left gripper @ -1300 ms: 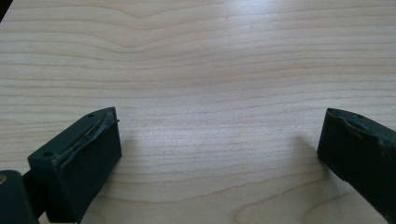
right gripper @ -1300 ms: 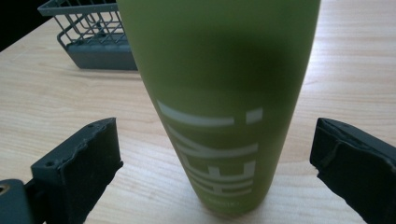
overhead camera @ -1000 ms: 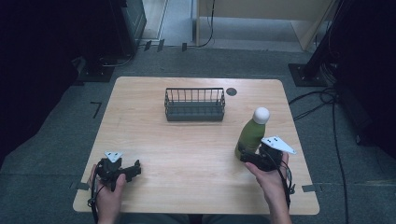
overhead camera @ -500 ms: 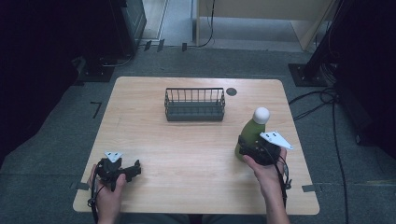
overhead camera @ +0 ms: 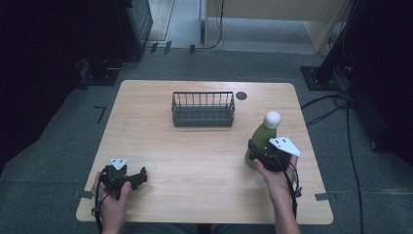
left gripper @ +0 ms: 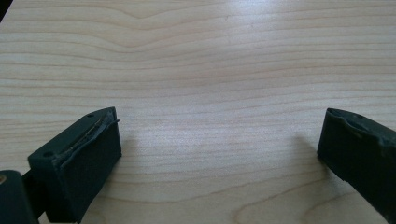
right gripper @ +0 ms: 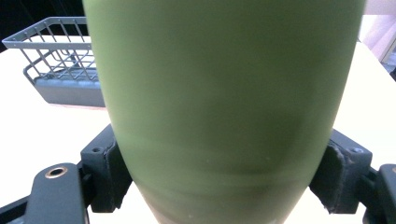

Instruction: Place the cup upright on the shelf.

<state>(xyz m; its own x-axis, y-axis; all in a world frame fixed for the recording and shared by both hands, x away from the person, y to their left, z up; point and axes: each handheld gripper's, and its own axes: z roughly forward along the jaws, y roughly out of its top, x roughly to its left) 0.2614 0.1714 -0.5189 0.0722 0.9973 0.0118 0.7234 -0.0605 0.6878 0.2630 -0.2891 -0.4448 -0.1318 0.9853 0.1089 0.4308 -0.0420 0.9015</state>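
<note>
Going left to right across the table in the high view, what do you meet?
Left tool → wire basket → round dark spot on the table → green bottle, gripped low on its body by the right tool.

The right gripper had just closed its jaws on the green bottle, standing near the tabletop's right edge. The left gripper rested near the front left corner, well apart from the wire basket.

Right gripper closing in on green bottle | jaws now pressing its lower body | bottle leaning slightly
</note>
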